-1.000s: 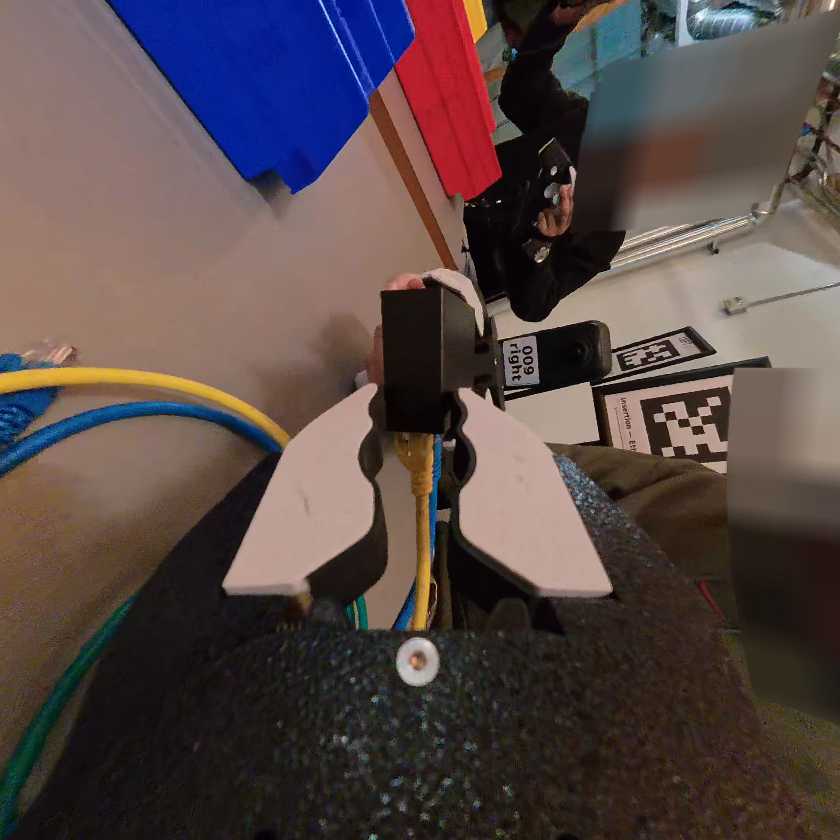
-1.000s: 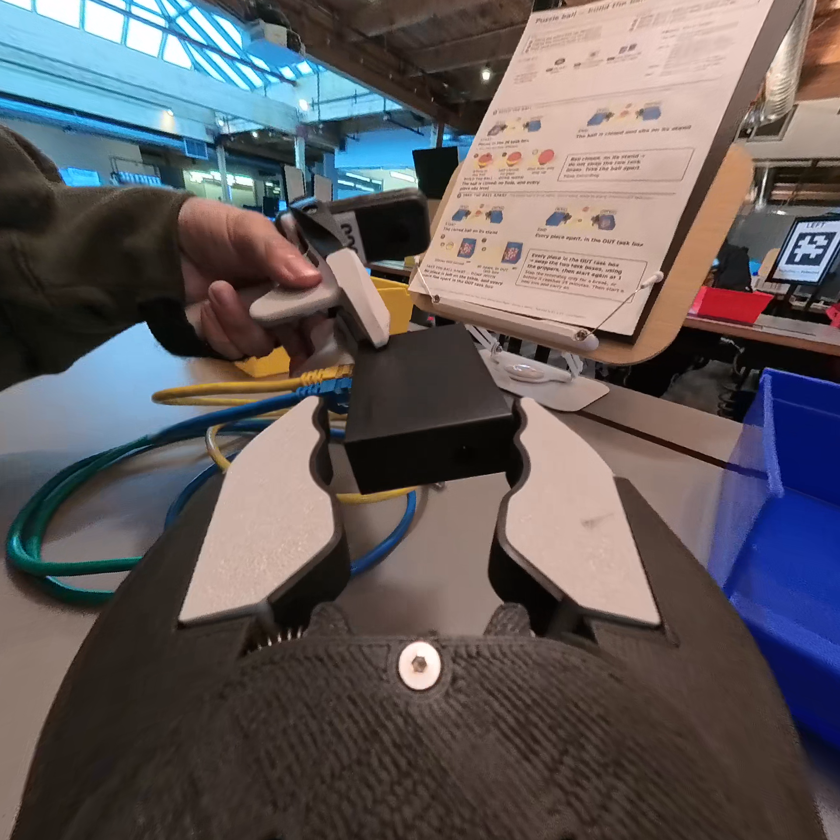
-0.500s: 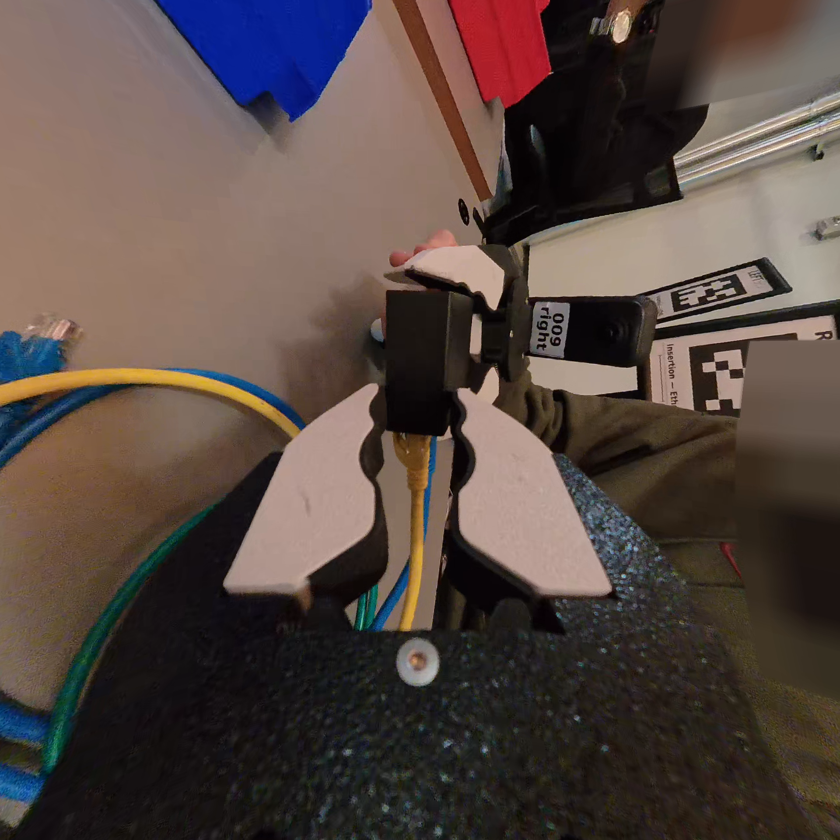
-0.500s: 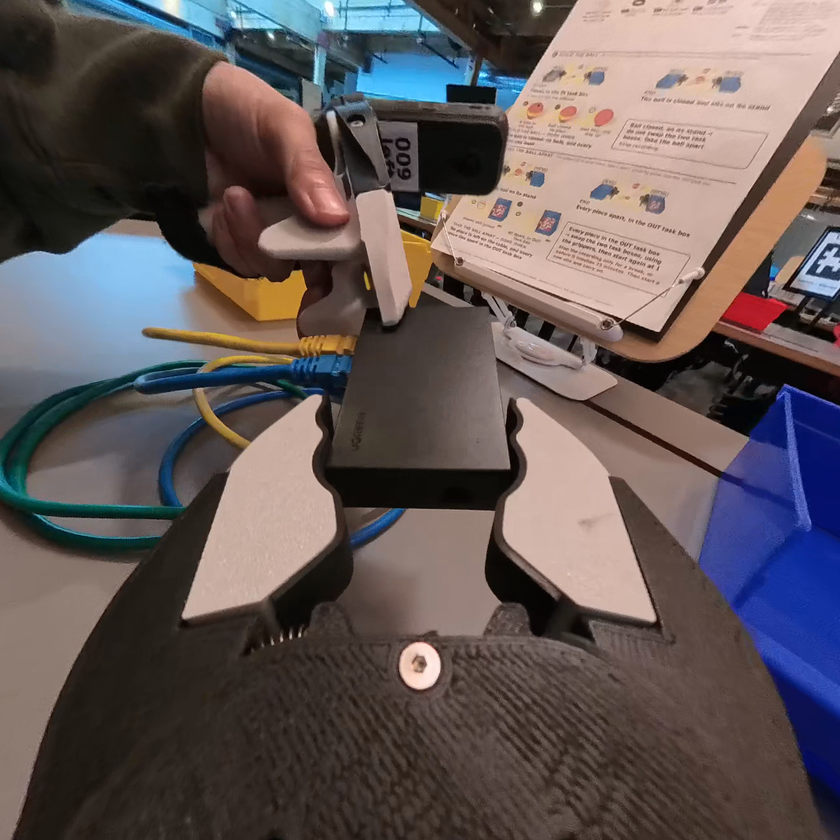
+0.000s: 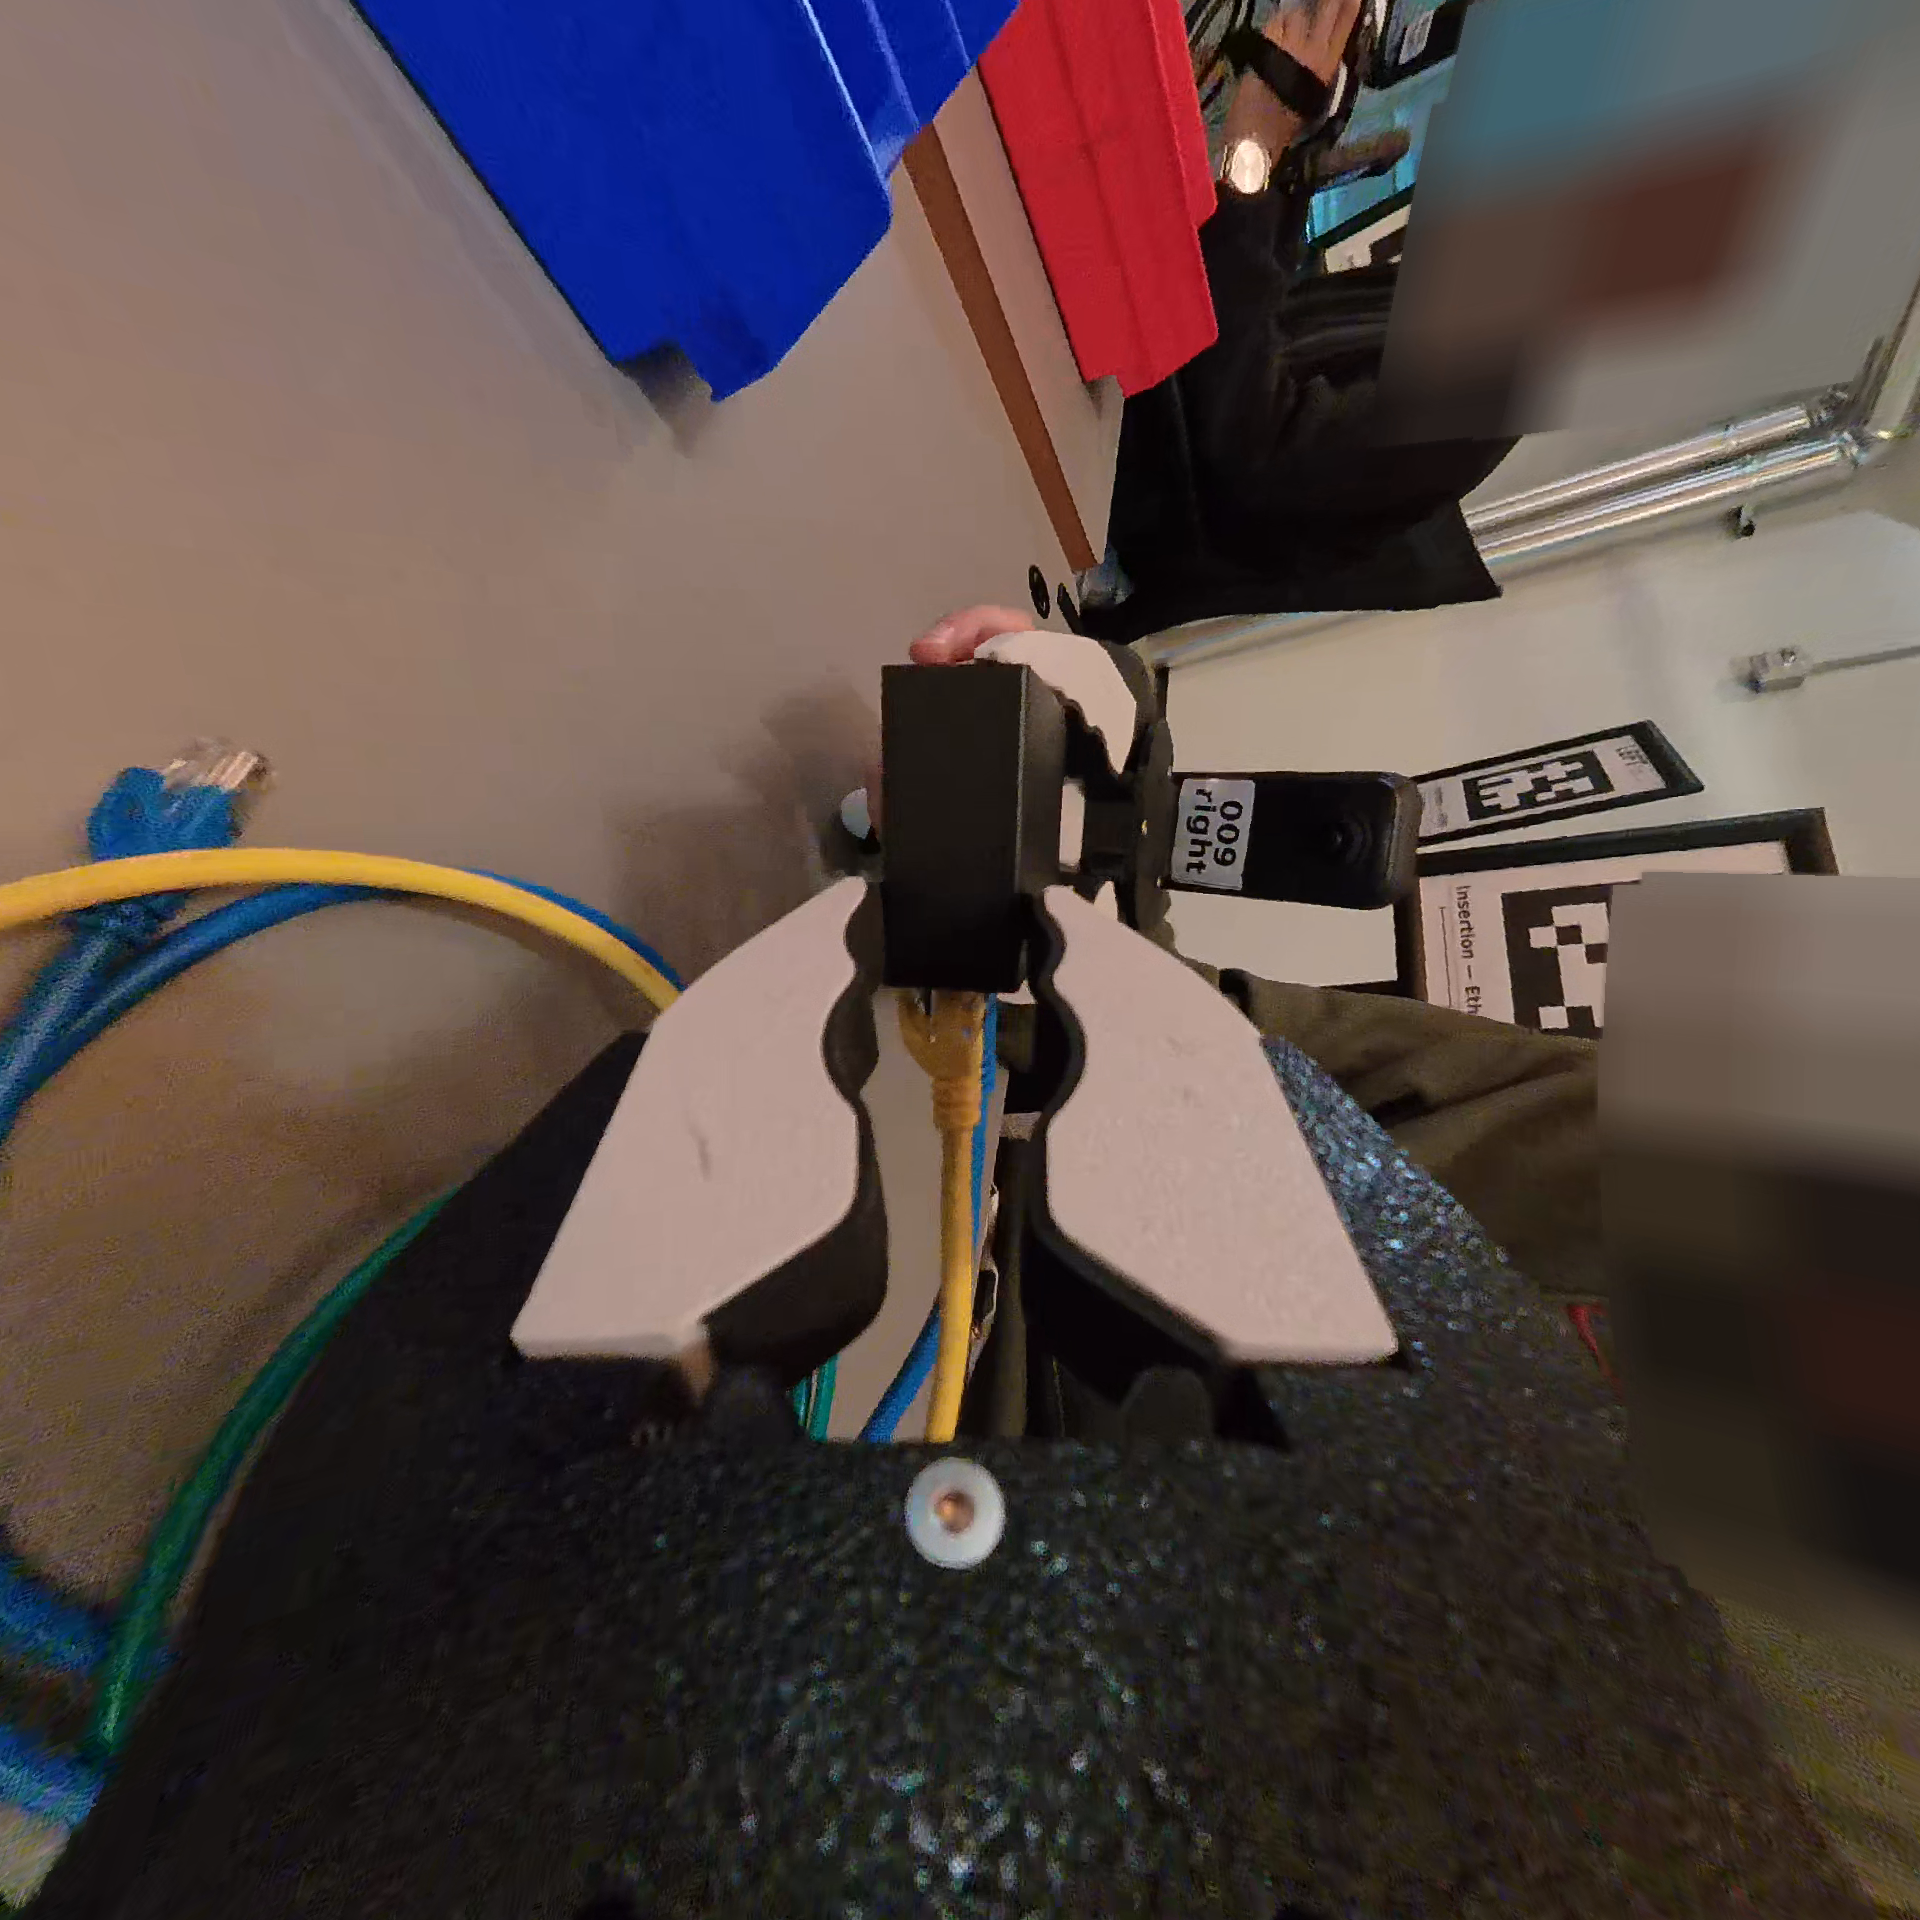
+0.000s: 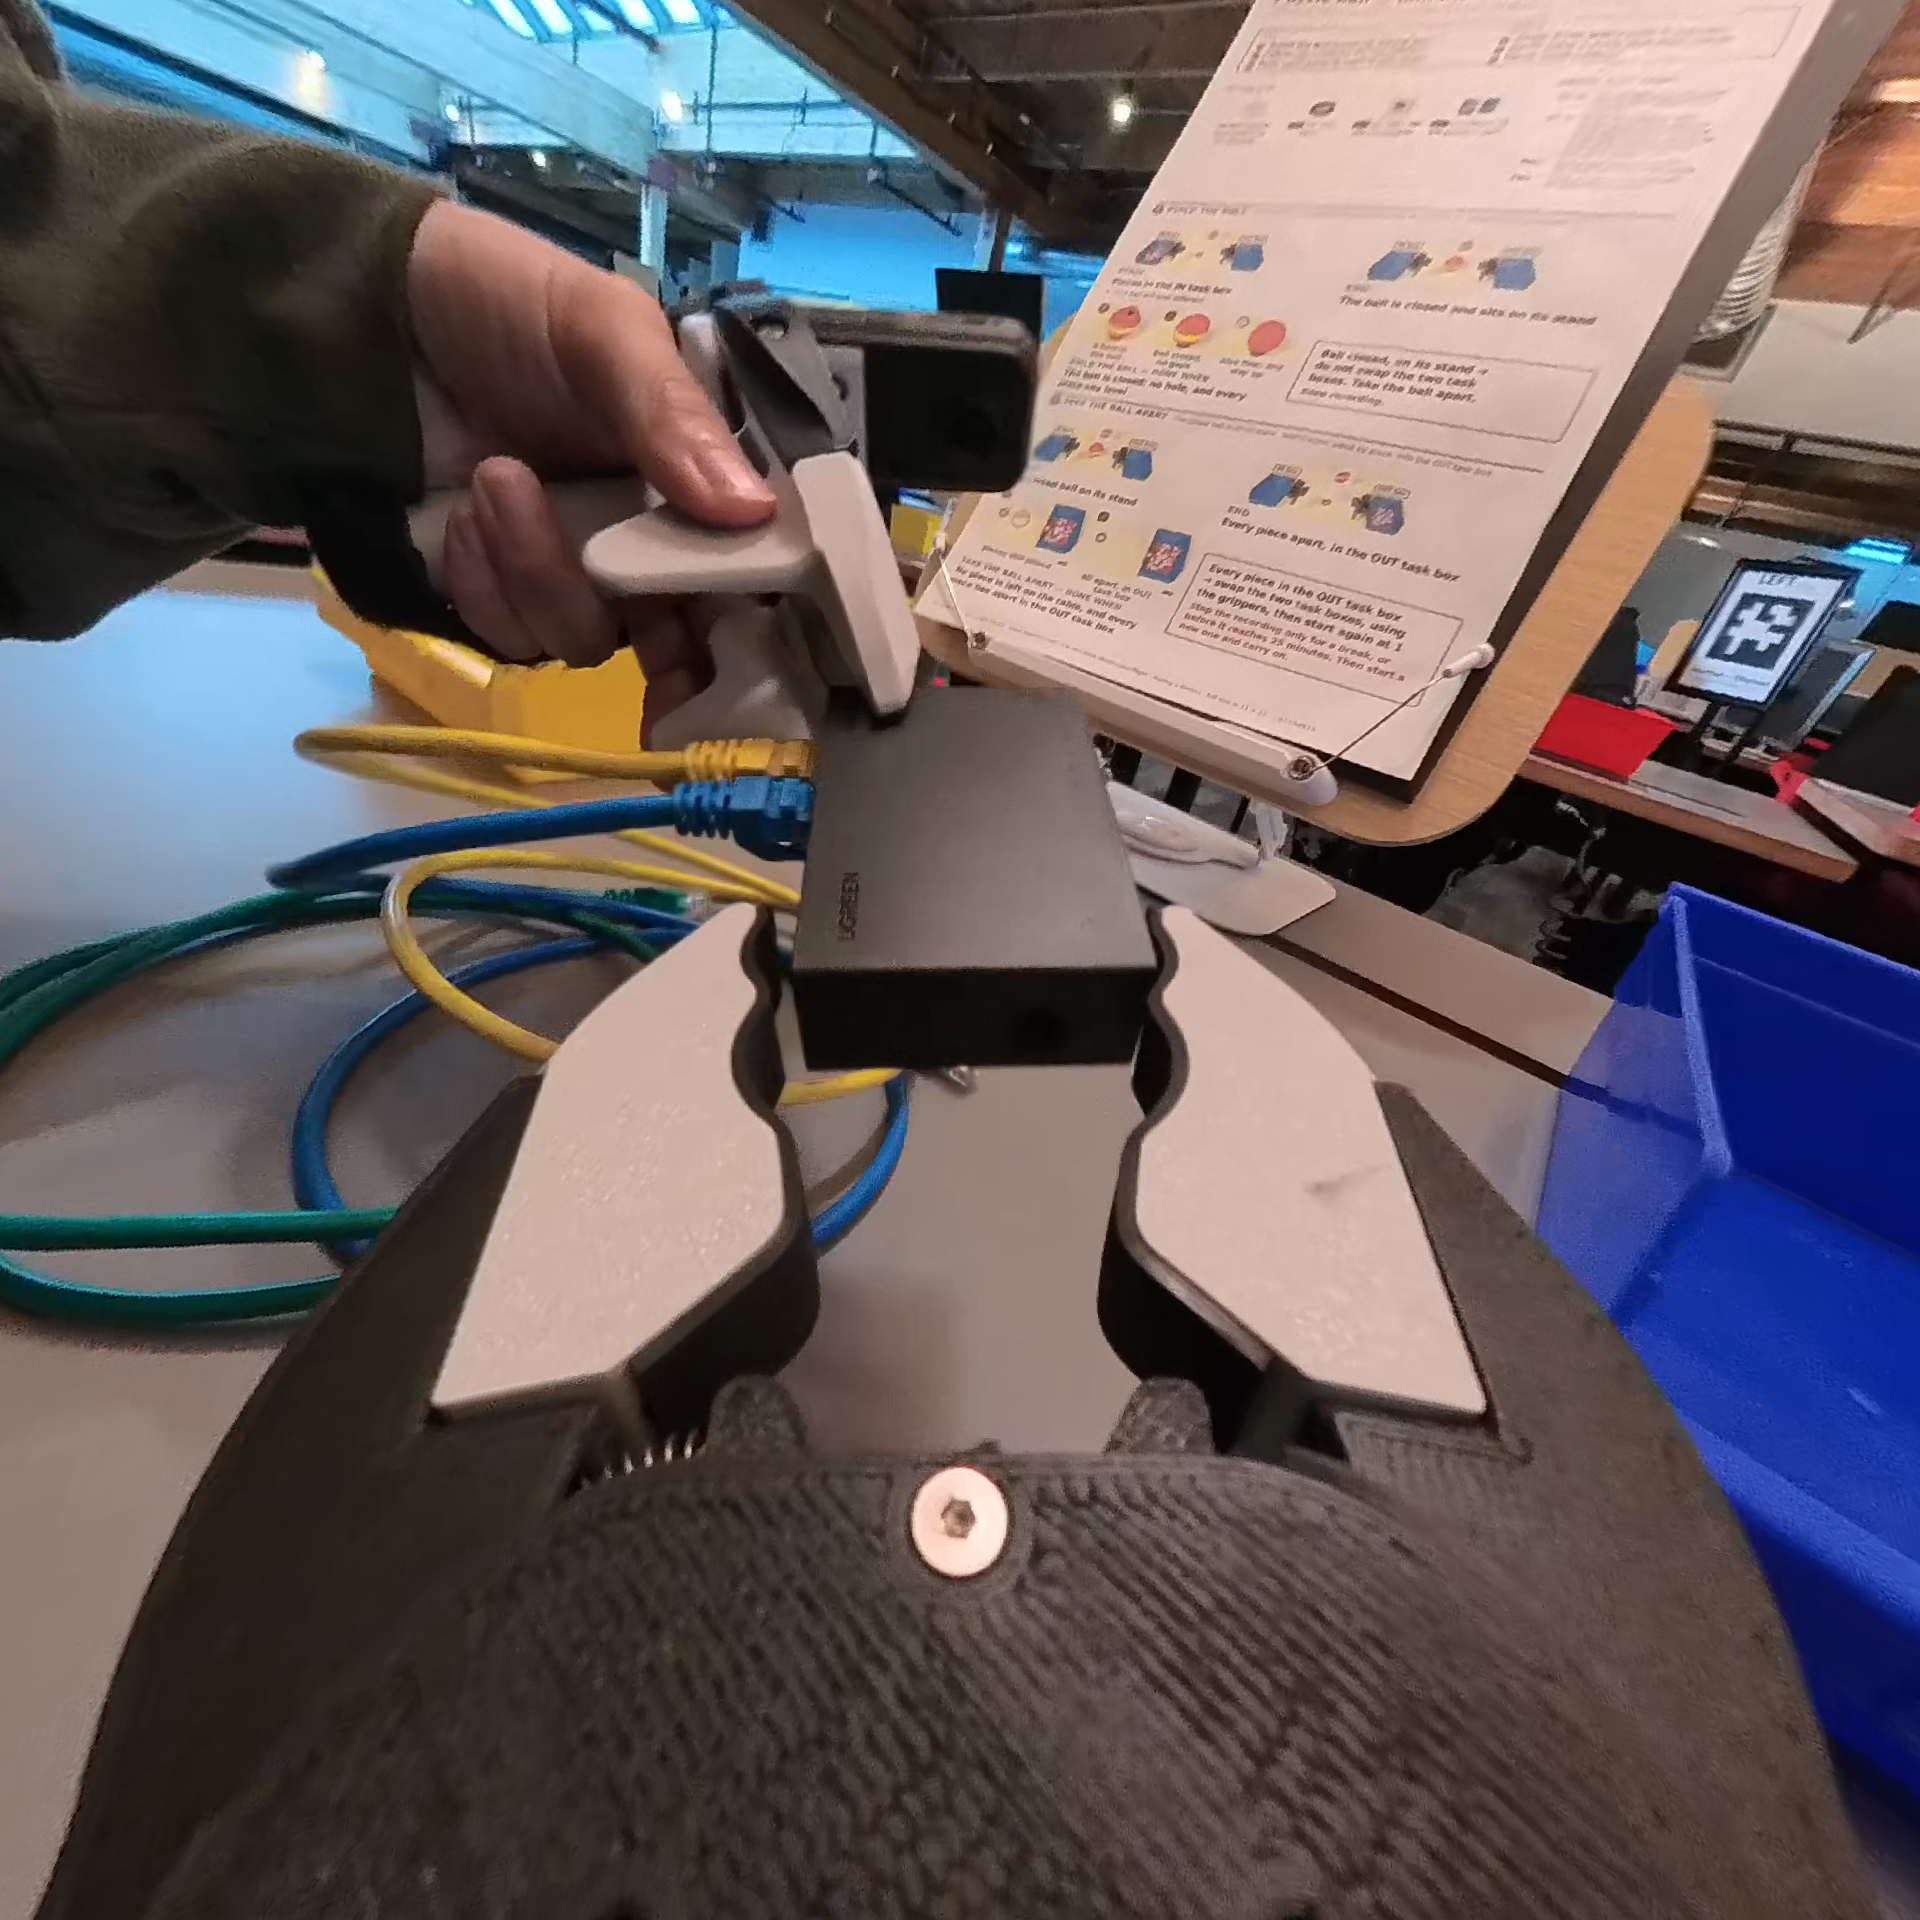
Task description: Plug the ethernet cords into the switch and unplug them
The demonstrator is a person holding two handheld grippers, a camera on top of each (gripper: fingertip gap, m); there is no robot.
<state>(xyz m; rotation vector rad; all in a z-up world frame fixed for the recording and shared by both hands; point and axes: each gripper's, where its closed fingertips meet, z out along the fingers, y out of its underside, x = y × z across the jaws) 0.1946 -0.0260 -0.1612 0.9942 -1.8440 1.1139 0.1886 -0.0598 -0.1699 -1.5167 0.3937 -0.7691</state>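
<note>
Both the right claw (image 6: 961,971) and left claw (image 5: 951,935) pinch the switch (image 6: 966,883); uneven pull risks straining the plugged yellow cord (image 6: 743,758).

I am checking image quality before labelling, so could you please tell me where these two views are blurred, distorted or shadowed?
Left wrist view: the blue cable at the lower left edge is smeared, the switch is sharp and casts a soft shadow on the table, and flat mosaic patches cover the right side. Right wrist view: the wide lens bends the edges, the hall behind is soft, and the switch is crisp.
</note>
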